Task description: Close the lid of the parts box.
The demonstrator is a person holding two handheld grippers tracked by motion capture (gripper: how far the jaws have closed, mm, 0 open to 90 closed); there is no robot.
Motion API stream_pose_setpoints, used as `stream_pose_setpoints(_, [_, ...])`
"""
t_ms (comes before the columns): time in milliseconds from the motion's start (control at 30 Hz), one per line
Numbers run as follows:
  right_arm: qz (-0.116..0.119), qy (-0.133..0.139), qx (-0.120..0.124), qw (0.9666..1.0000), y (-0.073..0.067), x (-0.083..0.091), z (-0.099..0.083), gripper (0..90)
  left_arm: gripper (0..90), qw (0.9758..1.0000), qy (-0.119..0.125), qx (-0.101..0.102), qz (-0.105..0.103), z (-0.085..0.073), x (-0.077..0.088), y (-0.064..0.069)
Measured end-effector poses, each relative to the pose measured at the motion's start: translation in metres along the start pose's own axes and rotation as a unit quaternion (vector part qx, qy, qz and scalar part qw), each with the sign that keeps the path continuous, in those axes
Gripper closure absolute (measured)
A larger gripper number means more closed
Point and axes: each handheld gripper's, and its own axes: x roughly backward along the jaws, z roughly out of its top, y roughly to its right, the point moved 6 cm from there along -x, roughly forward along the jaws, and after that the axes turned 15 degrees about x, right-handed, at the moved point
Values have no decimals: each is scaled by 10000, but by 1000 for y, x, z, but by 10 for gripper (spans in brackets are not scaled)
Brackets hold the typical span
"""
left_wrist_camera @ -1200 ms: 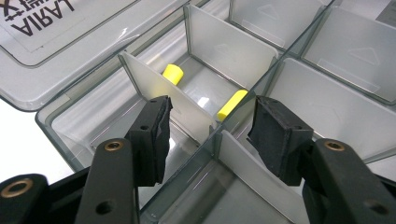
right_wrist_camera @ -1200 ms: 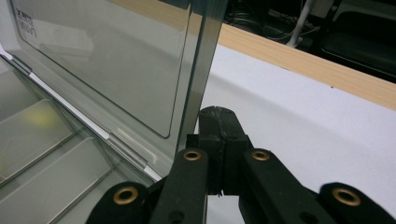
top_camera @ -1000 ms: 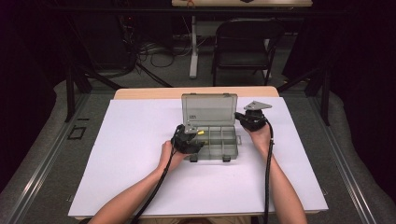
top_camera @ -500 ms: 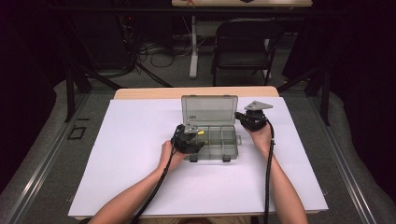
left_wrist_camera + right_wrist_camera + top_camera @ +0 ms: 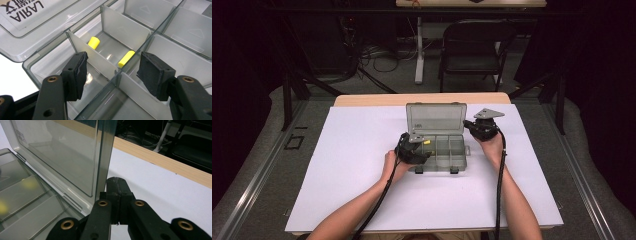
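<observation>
Left gripper (image 5: 112,75), jaws just opening, empty over the organizer box (image 5: 438,159); two yellow earplugs (image 5: 126,58) in compartment. Right gripper (image 5: 117,192) shut, beside the lid (image 5: 62,157). Next: probably withdraw left.

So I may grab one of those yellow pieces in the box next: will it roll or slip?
The yellow pieces look like short smooth cylinders lying on their sides, so they would probably roll if nudged. The compartment dividers should stop them. They seem small and likely light.

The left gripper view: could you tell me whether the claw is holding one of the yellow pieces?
No, the left claw stands open over the organiser box, and both yellow pieces lie loose in a compartment beyond it.
</observation>
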Motion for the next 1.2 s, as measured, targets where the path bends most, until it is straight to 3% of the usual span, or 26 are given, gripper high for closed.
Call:
stream_pose_setpoints(200, [-9,45,33,10000,0,2,2,900,330,10000,77,34,0,3,2,-1])
stream_pose_setpoints(500, [-10,66,68,10000,0,2,1,900,147,9994,324,-26,-84,17,20,-2])
stream_pose_setpoints(833, [-4,55,166,9998,-1,3,2,900,0,9978,576,332,37,35,42,-23])
stream_pose_setpoints(933, [-16,42,200,9998,-1,4,2,900,0,9971,633,417,27,42,47,-32])
stream_pose_setpoints(1100, [-23,37,220,9997,-2,5,3,900,10,9956,841,384,131,56,53,-43])
stream_pose_setpoints(1200, [-14,44,232,9997,-1,5,3,900,183,9930,1066,498,116,59,55,-48])
